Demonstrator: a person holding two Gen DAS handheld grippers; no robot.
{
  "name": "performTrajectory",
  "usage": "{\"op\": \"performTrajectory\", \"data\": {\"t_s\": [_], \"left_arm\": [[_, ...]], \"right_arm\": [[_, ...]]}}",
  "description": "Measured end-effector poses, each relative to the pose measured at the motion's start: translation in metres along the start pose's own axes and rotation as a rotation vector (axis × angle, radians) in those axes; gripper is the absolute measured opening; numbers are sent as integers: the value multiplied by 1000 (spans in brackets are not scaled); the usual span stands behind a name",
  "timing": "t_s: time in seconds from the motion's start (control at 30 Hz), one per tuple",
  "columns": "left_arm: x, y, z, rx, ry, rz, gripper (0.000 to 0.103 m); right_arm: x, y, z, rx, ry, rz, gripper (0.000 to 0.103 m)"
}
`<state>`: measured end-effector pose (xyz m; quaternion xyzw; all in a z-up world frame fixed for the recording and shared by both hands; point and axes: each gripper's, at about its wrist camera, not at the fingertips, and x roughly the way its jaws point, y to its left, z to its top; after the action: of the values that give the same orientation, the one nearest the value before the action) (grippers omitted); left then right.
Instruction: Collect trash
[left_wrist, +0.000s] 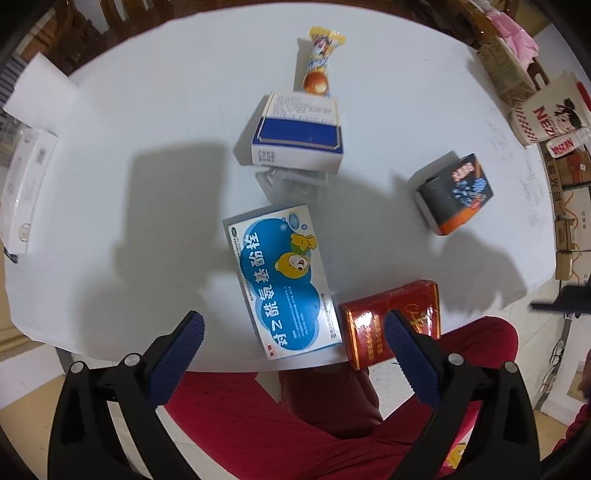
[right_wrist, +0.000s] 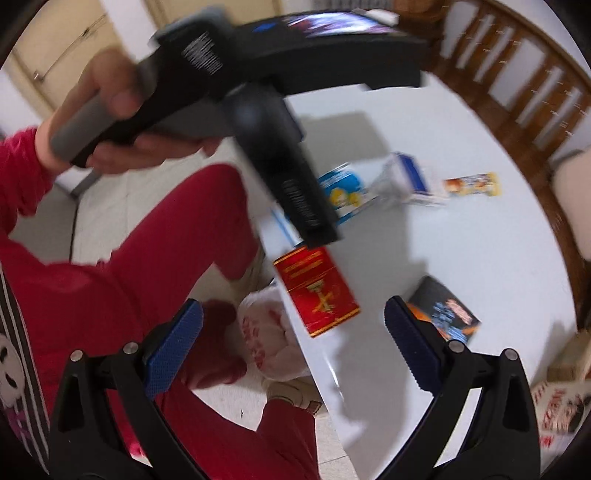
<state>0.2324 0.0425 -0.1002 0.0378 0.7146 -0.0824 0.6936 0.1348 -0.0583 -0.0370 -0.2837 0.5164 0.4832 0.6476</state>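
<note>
Both grippers are released, jaws spread, holding nothing. The left gripper (left_wrist: 293, 332) hovers over the table's (left_wrist: 147, 122) near edge, above the blue carton (left_wrist: 282, 282). The right gripper (right_wrist: 293, 325) hovers off that edge, beside the red box (right_wrist: 316, 290).

Risk: the red box overhangs the near edge; a glancing jaw contact could tip it to the floor.

Container: a white plastic bag (right_wrist: 267, 334) sits on the floor below the edge. Contents cannot be determined.

Remaining trash, spread toward the far edge: open blue-and-white box (left_wrist: 297, 134), snack wrapper (left_wrist: 319, 62), dark box (left_wrist: 456, 194).
</note>
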Motion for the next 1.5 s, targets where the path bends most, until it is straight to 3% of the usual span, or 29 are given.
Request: {"op": "performTrajectory", "data": {"t_s": [0.27, 0.47, 0.73, 0.97, 1.03, 1.1, 1.23, 1.33, 1.5], "left_arm": [[27, 12, 9, -42, 50, -4, 95], [39, 15, 13, -58, 69, -21, 95], [52, 16, 20, -58, 89, -24, 95], [60, 14, 37, -54, 74, -21, 95], [62, 14, 37, -53, 72, -29, 94], [65, 14, 35, -51, 73, -24, 90], [61, 10, 36, -40, 47, 0, 81], [57, 5, 36, -33, 30, 3, 66], [55, 12, 38, -71, 26, -44, 64]], "right_arm": [[61, -1, 2, -112, 124, 28, 96], [96, -8, 3, -121, 162, 28, 96], [113, -11, 1, -135, 167, 14, 96], [117, -13, -1, -129, 150, 9, 80], [112, -20, -2, -122, 138, -5, 70], [110, -24, -2, -107, 128, -19, 63], [108, -27, -6, -99, 114, -43, 62], [107, -29, -8, -75, 99, -51, 61], [104, -33, -9, -8, 69, -87, 61]]}}
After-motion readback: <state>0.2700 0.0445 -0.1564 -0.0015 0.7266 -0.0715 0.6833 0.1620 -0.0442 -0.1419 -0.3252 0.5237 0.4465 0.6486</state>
